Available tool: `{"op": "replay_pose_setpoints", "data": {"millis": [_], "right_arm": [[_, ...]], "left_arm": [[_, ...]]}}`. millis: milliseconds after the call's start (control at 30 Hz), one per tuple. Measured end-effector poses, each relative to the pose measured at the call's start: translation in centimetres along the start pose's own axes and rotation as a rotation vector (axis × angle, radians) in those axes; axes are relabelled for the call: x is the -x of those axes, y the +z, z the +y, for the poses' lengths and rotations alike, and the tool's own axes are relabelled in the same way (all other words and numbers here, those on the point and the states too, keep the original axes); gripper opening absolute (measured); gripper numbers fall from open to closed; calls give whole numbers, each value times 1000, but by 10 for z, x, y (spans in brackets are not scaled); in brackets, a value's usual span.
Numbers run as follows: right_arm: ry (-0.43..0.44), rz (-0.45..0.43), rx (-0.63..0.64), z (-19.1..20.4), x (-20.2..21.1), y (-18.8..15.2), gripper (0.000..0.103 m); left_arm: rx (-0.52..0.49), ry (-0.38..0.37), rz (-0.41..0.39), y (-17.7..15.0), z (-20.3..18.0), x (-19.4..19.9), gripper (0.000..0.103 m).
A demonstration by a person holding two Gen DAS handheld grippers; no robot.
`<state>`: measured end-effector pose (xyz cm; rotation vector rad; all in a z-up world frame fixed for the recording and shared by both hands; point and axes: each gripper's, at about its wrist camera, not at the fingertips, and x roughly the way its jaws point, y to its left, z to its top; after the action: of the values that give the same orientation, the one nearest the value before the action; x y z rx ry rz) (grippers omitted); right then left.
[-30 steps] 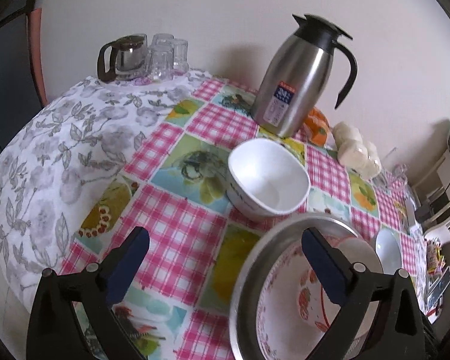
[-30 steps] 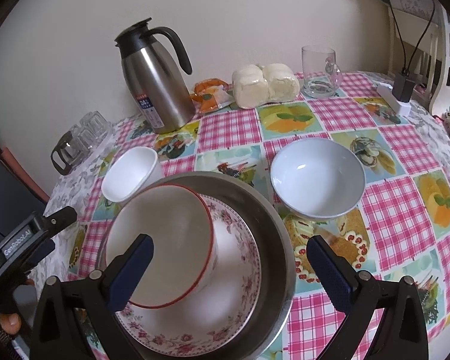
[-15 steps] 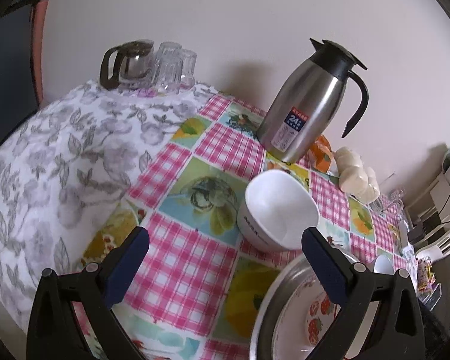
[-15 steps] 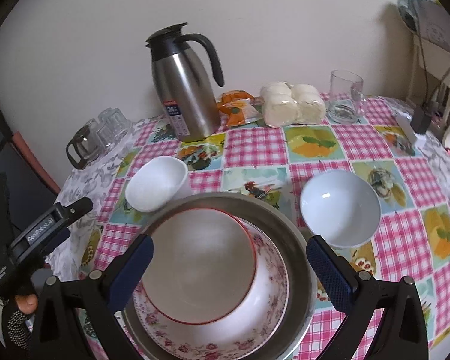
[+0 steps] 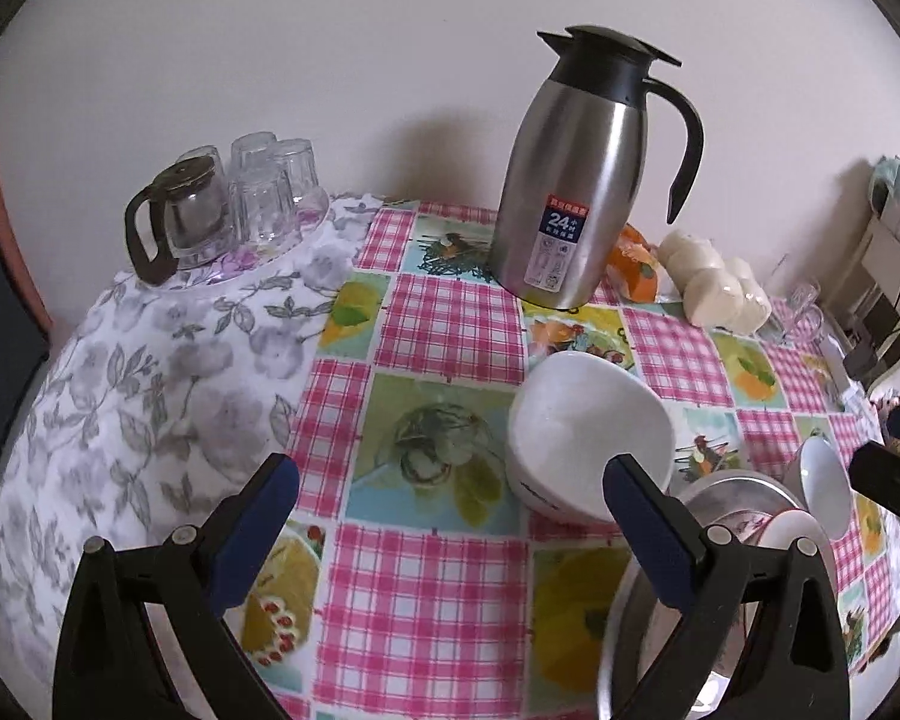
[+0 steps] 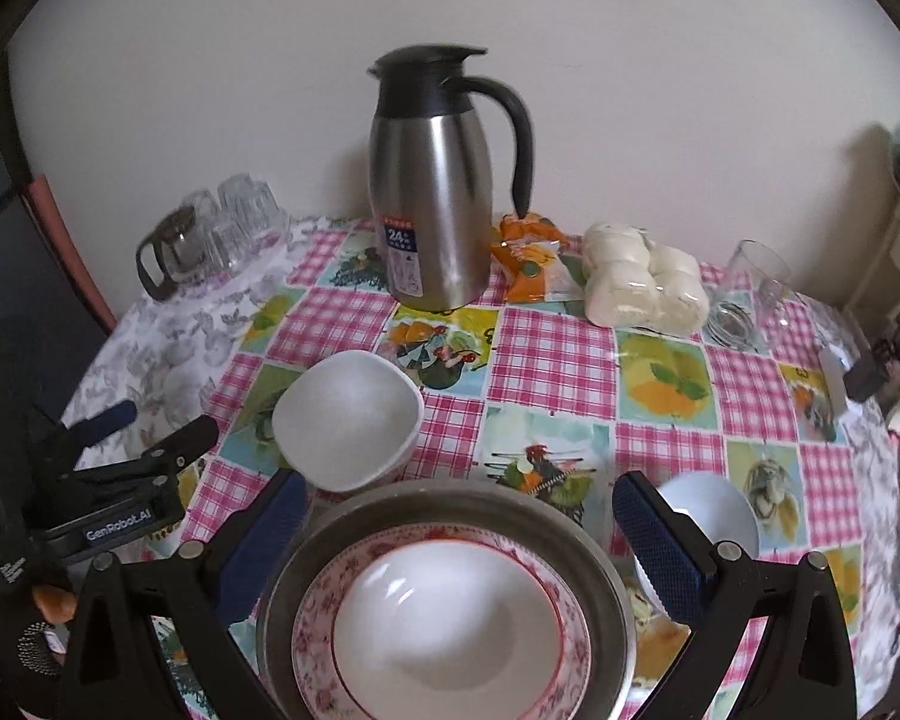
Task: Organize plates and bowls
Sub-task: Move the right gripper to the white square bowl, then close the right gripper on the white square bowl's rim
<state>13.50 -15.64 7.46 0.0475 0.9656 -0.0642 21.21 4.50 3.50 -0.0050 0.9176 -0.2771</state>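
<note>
The right gripper (image 6: 456, 534) hovered with fingers spread wide over a red-rimmed bowl (image 6: 450, 618) nested in a floral plate (image 6: 324, 600) inside a metal basin (image 6: 450, 495). At ten o'clock, the left gripper (image 5: 450, 516) was likewise spread and empty. Beyond sat a squarish white bowl (image 6: 348, 417); a round white bowl (image 6: 711, 510) lay at two o'clock; a steel jug (image 6: 435, 192) stood farthest on the bench (image 6: 555, 354).

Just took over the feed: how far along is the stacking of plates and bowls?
Done: a red-rimmed bowl sits nested on a floral plate inside the metal basin. In hand: nothing; the left gripper and right gripper are both open. Left: the squarish white bowl and the round white bowl stand loose on the table.
</note>
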Motion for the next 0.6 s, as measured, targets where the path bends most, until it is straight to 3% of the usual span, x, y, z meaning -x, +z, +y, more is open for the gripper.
{"op": "replay_pose_setpoints", "data": {"millis": [133,233,300,467,533,600], "right_arm": [[-6,50,-3,6,-21,13,99],[0,105,-1,12,-41,19,80],[4,154,-13,15,-58,22,77],[-14,238,-31,22,-93,25,57],[-28,272,-24,27,-106,26,53],[-34,287,-20,30,-114,26,49]], "left_arm": [[39,-63,66,9,10,-17,101],[76,-108,135,11,15,-32,101],[110,-149,174,12,17,-44,101],[132,-187,224,13,10,-65,88],[140,-197,238,14,8,-71,81],[161,-224,255,14,7,-78,80]]}}
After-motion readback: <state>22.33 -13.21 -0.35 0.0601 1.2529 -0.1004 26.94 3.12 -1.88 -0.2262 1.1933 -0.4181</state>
